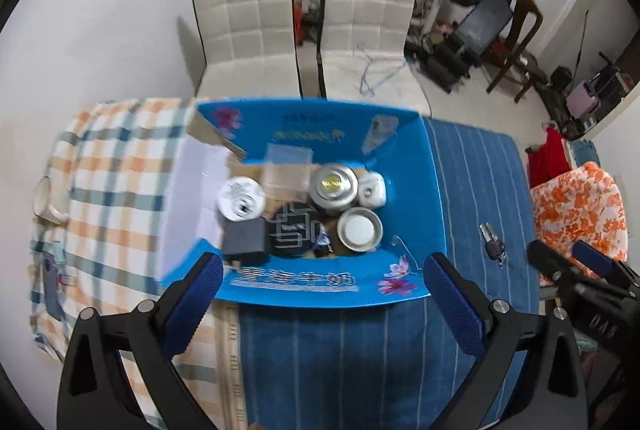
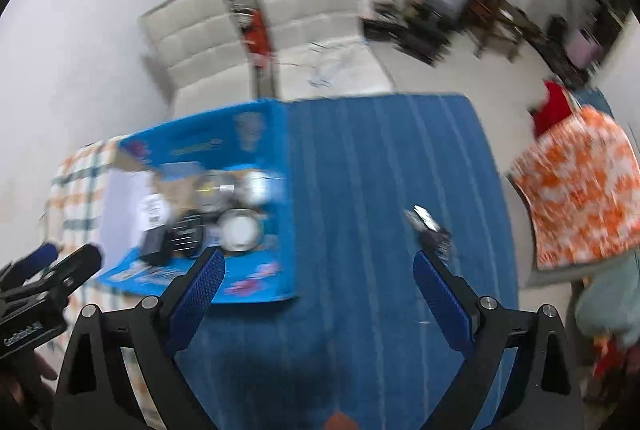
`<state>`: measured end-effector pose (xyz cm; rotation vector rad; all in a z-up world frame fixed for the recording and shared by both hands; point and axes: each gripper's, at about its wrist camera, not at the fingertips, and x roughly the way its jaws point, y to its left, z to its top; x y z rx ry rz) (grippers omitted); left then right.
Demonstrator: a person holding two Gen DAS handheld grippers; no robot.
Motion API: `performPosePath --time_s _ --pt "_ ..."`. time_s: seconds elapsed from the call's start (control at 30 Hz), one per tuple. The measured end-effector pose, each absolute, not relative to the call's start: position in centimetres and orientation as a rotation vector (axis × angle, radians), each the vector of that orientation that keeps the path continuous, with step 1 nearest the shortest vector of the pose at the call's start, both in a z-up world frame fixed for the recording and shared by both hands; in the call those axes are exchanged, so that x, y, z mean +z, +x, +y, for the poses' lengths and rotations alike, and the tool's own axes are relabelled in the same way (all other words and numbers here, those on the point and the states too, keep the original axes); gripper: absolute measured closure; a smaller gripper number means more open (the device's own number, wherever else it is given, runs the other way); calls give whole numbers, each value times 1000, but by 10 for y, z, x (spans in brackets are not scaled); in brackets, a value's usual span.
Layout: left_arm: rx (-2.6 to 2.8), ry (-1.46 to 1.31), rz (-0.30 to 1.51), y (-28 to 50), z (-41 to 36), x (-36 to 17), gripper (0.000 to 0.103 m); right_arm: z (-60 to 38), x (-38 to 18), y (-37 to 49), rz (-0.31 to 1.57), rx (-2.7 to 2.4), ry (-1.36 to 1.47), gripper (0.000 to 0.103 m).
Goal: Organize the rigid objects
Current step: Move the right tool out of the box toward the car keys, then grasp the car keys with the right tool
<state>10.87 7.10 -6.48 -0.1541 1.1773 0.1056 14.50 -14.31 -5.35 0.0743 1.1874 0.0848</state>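
Jaws of both the left gripper (image 1: 323, 284) and the right gripper (image 2: 319, 280) are spread wide, nothing held. Most items are gathered in the blue box (image 1: 434, 189); the keys (image 1: 493, 244) (alone on the worktop) seemingly remain to be boxed.

A glossy printed cardboard box (image 1: 408, 189) is seen, raw brown board showing at one flap. Brushed metal is shown by two round tins (image 1: 334, 187), with a dull sheen. A matt dark plastic block (image 1: 245, 236) is noted beside them. Woven striped blue cloth (image 1: 472, 165) and checked cloth (image 1: 116, 165) are spread underneath. Textured blue pads (image 1: 452, 302) are carried on matt black fingers.
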Motion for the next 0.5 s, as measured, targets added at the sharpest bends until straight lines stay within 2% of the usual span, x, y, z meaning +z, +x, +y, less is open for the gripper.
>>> performPosePath --time_s 0.3,0.5 --pt "66 -130 1293 160 11 -139 0 -242 -159 195 1323 -88 127 5" --pt "59 -69 1368 181 -14 -172 0 -256 -252 236 1452 -107 31 6"
